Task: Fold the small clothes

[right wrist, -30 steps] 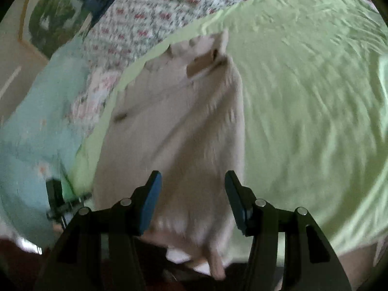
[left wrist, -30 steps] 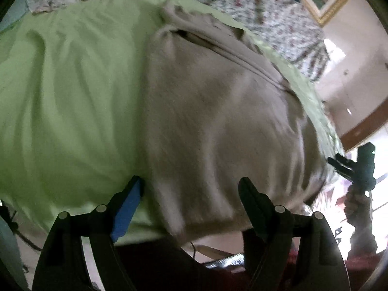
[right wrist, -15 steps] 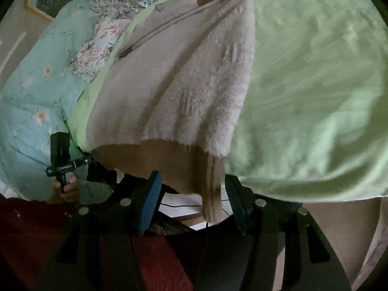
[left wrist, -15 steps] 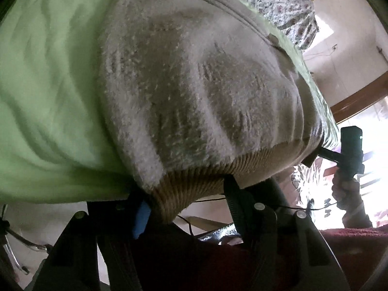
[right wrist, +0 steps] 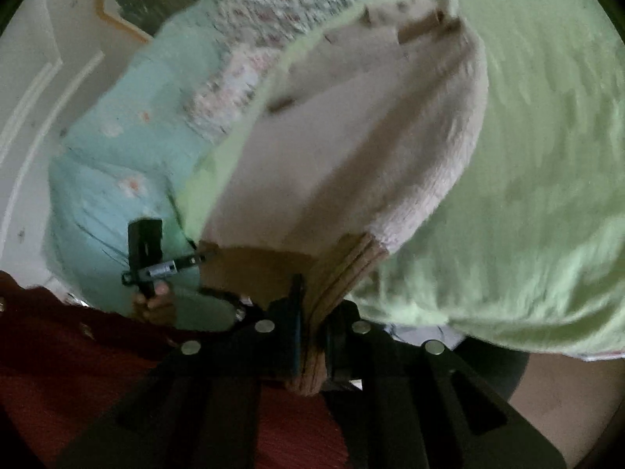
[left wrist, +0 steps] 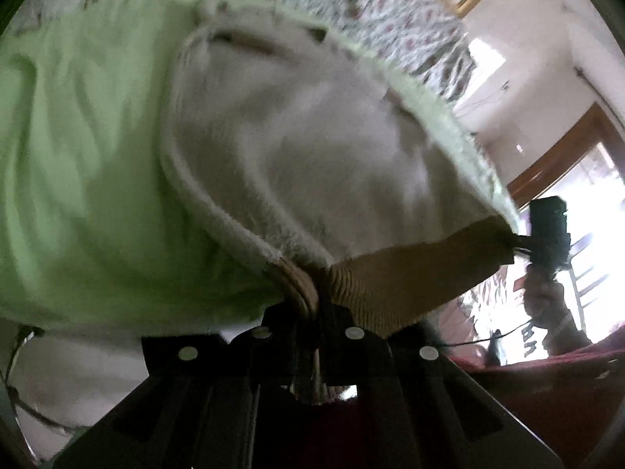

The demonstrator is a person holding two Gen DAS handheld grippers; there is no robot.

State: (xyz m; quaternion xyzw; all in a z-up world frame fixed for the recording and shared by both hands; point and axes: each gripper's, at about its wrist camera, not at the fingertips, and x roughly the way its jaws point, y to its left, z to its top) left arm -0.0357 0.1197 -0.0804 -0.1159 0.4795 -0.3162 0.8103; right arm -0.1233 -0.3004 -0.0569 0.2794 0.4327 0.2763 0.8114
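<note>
Blurred sweater (left wrist: 297,148); its ribbed hem hides both closing gripper tips.

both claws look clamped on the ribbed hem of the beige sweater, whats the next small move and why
Probably lift the hem and carry it toward the collar. The left claw is shut on one corner of the ribbed hem; the right claw is closing on the other, with the fabric pinched between its pads. The sweater lies flat on the green sheet, collar at the far end, so a bottom-to-top fold looks ready.

Your left gripper (left wrist: 312,305) is black, with round silver screws behind its jaws. Your right gripper (right wrist: 312,320) matches, blue-lined inside one jaw. You wear dark red.
</note>
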